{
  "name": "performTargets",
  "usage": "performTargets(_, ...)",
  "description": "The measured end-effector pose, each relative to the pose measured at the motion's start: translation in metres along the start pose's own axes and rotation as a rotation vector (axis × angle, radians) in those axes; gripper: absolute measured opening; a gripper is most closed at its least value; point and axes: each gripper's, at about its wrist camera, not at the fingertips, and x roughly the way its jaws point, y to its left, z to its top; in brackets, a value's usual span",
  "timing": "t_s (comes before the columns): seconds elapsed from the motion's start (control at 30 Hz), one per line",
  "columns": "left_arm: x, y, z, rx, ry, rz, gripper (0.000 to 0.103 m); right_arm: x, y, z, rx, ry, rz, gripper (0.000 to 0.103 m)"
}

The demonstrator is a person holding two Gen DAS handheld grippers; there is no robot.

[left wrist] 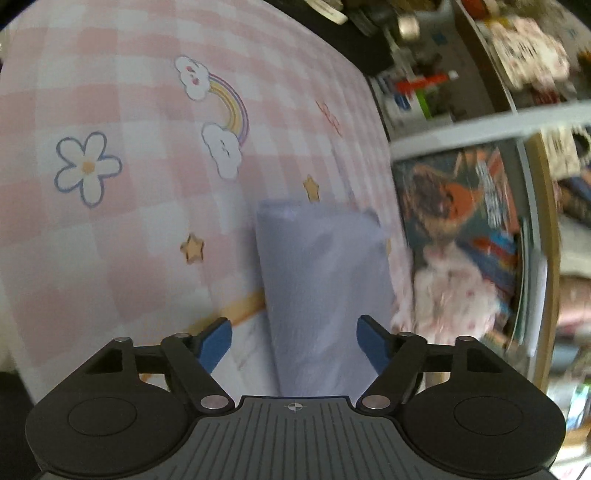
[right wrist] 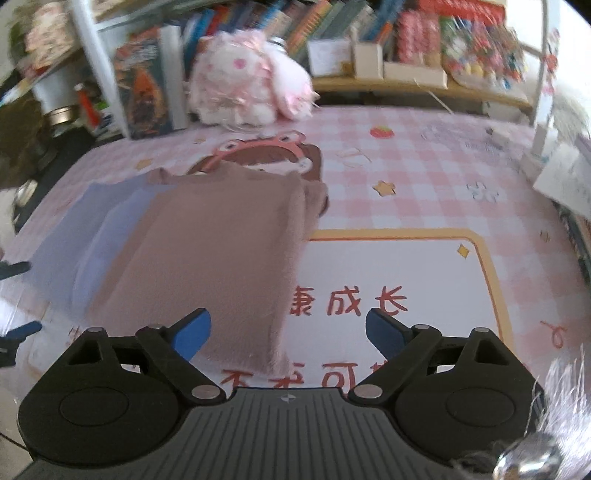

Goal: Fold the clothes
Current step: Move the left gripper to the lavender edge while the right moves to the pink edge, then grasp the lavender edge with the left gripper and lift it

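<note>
A folded brown garment (right wrist: pixel 221 240) lies on the pink checked mat (right wrist: pixel 424 177), overlapping a lavender garment (right wrist: pixel 74 236) at its left. My right gripper (right wrist: pixel 290 330) hovers open over the brown garment's near right corner; its left pad overlaps the cloth and its right pad is over the bare mat. In the left wrist view the lavender garment (left wrist: pixel 325 288) runs as a long folded strip between the fingers of my left gripper (left wrist: pixel 295 341), which stands open; the pads do not press on it. The left gripper's blue fingertips (right wrist: pixel 14 267) show at the right wrist view's left edge.
A pink and white plush toy (right wrist: pixel 251 85) sits at the mat's far edge, also seen as the plush toy (left wrist: pixel 450 295) beyond the mat's edge. Behind it are shelves of books (right wrist: pixel 332 22), a white post (right wrist: pixel 92 55) and a metal tin (right wrist: pixel 62 114). Papers (right wrist: pixel 565 177) lie at the right.
</note>
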Motion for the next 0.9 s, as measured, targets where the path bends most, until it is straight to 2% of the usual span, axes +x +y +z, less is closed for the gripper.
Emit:
performTargets(0.07,0.005,0.001,0.003,-0.029,-0.014,0.011,0.049,0.011,-0.004,0.005,0.031,0.031,-0.001,0.075)
performTargets(0.1,0.006,0.003,0.005,-0.042,-0.020,0.018,0.038,0.016,-0.005,0.007,0.044,0.051,0.004,0.068)
performTargets(0.17,0.010,0.002,0.003,-0.042,-0.019,0.030,0.027,0.025,-0.005,0.009,0.057,0.082,0.023,0.060)
performTargets(0.23,0.015,0.001,0.002,-0.021,-0.010,0.042,0.012,0.032,-0.004,0.010,0.063,0.106,0.045,0.047)
performTargets(0.3,0.014,-0.011,0.000,0.063,-0.022,0.047,0.007,0.034,-0.002,0.010,0.061,0.117,0.073,0.036)
performTargets(0.33,0.009,-0.025,-0.003,0.167,-0.040,0.027,0.007,0.035,-0.001,0.010,0.062,0.119,0.088,0.027)
performTargets(0.4,0.000,-0.059,-0.014,0.419,-0.075,-0.032,0.007,0.035,0.003,0.010,0.053,0.121,0.100,0.024)
performTargets(0.43,0.001,-0.066,-0.015,0.473,-0.074,-0.038,0.008,0.035,0.006,0.010,0.044,0.120,0.095,0.024)
performTargets(0.53,0.010,-0.075,-0.016,0.535,-0.057,-0.019,0.010,0.037,0.012,0.010,0.027,0.118,0.079,0.024)
performTargets(0.57,0.014,-0.071,-0.011,0.495,-0.048,-0.001,0.010,0.038,0.013,0.010,0.027,0.117,0.077,0.024)
performTargets(0.63,0.021,-0.056,0.001,0.388,-0.025,0.022,0.018,0.039,0.013,0.011,0.034,0.116,0.074,0.024)
performTargets(0.67,0.023,-0.050,0.004,0.352,-0.011,0.014,0.020,0.039,0.013,0.011,0.039,0.116,0.072,0.024)
performTargets(0.73,0.027,-0.036,0.011,0.279,0.016,-0.003,0.031,0.040,0.014,0.011,0.044,0.115,0.069,0.024)
performTargets(0.8,0.031,-0.023,0.018,0.207,0.044,-0.019,0.046,0.040,0.014,0.011,0.047,0.114,0.066,0.024)
performTargets(0.83,0.033,-0.020,0.020,0.180,0.046,-0.035,0.050,0.040,0.014,0.011,0.049,0.114,0.064,0.024)
performTargets(0.9,0.039,-0.023,0.024,0.138,0.041,-0.056,0.050,0.040,0.015,0.010,0.051,0.114,0.060,0.024)
